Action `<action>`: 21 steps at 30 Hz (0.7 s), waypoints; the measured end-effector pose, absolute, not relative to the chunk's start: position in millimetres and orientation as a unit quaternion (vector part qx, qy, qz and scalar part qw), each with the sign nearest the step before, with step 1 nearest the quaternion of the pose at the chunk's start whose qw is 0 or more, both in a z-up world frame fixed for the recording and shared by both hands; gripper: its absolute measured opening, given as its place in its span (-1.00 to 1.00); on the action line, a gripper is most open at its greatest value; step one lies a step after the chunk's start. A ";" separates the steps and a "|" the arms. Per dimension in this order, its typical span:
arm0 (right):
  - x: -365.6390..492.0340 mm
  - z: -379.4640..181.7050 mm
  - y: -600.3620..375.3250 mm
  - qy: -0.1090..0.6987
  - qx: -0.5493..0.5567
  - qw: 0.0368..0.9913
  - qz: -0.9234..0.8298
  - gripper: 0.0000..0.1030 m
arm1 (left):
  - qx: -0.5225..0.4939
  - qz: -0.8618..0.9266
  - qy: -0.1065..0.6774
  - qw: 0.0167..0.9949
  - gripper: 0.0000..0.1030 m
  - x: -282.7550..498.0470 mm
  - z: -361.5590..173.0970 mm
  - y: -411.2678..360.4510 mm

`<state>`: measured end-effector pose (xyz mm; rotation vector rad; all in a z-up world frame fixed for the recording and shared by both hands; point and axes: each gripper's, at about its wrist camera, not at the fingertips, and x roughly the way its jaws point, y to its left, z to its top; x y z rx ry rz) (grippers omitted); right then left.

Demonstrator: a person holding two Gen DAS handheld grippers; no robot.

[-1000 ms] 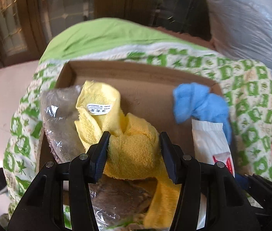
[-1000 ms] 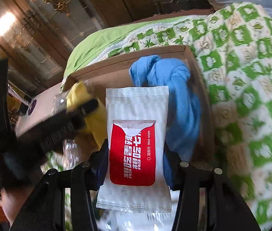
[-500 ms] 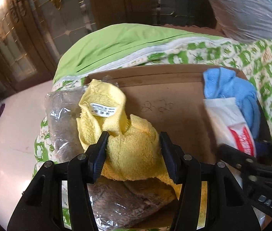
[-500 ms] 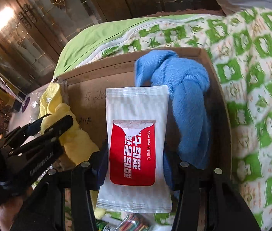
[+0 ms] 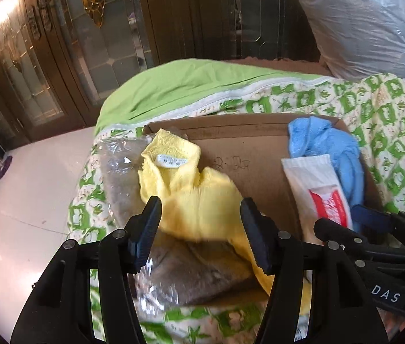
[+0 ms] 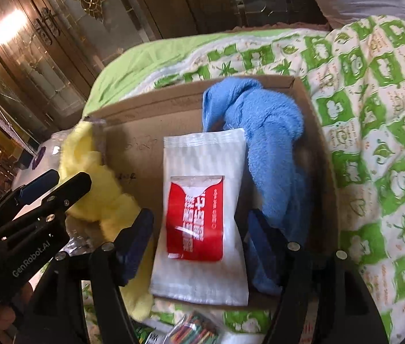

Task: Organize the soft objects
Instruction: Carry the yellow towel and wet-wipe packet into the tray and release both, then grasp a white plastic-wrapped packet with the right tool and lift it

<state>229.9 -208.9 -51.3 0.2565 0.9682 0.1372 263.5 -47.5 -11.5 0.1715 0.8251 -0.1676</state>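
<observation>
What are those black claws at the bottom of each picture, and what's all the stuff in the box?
No robot here: a person holds a two-fingered gripper in each hand, each carrying a camera looking along its fingers. One picture comes from the left gripper, the other from the right gripper.

A cardboard box sits on a green-patterned quilt. In it lie a yellow towel, a blue towel, a wet wipe pack and a clear plastic bag.

Both grippers' jaws have just been opening. The yellow towel sits between the left one's, the wipe pack between the right one's, which stand clear of it.
</observation>
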 end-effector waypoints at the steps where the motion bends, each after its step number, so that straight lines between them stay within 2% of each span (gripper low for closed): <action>1: 223.9 -47.8 -210.3 0.462 0.123 0.876 0.065 0.33 | 0.083 -0.081 0.396 0.911 0.12 255.8 -8.8 -47.0; 12: 139.5 -29.9 -234.0 0.457 0.159 0.873 0.063 0.41 | 0.055 -0.093 0.412 0.905 0.12 160.8 -13.2 -10.5; 17: 102.0 -47.6 -246.9 0.447 0.173 0.876 0.047 0.46 | -0.015 -0.082 0.455 0.887 0.12 135.6 -32.4 17.3; 21: 93.7 -64.1 -247.9 0.468 0.140 0.872 0.036 0.46 | 0.014 -0.080 0.445 0.892 0.12 125.9 -31.6 6.4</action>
